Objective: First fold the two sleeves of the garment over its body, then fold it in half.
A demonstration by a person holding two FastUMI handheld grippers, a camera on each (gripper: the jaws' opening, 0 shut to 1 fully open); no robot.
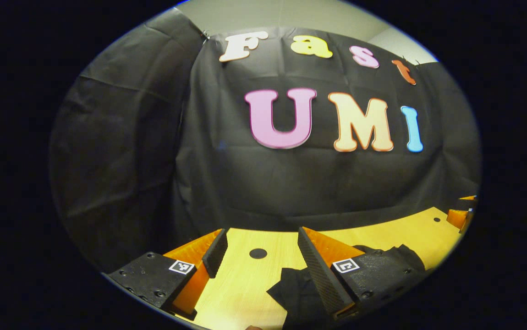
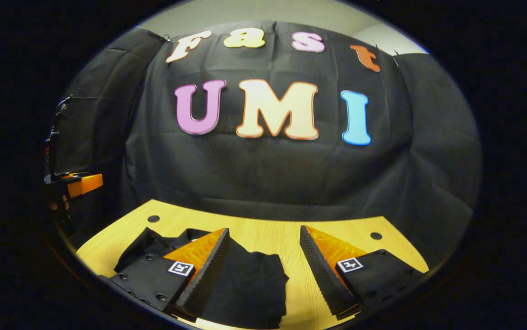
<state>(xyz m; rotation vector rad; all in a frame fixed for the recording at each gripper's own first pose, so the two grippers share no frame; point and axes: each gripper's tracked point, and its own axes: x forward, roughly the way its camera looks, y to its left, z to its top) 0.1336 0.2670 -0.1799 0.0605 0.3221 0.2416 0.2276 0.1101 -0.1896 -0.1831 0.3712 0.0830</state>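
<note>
In the left gripper view, the left gripper (image 1: 260,256) was released, its two fingers (image 1: 215,253) spread wide above the bench (image 1: 245,293) with bare wood and a round hole (image 1: 258,253) showing between them. The black garment (image 1: 298,293) lay on the bench under and beside that gripper's right-hand finger, one edge reaching into the gap between the fingers and the rest spreading off to the right behind the finger. Neither finger pressed on the cloth. Farther right, at the bench's edge, part of the other gripper showed.

In the right gripper view, the right gripper (image 2: 263,256) was likewise released, fingers well apart and holding nothing. The garment (image 2: 249,284) lay flat on the bench (image 2: 304,293), spreading from beneath the left-hand finger (image 2: 208,270) into the gap, where its edge stopped short of the right-hand finger; a strip of bare wood separated them. More of the cloth ran out to the left behind the gripper's body.
</note>
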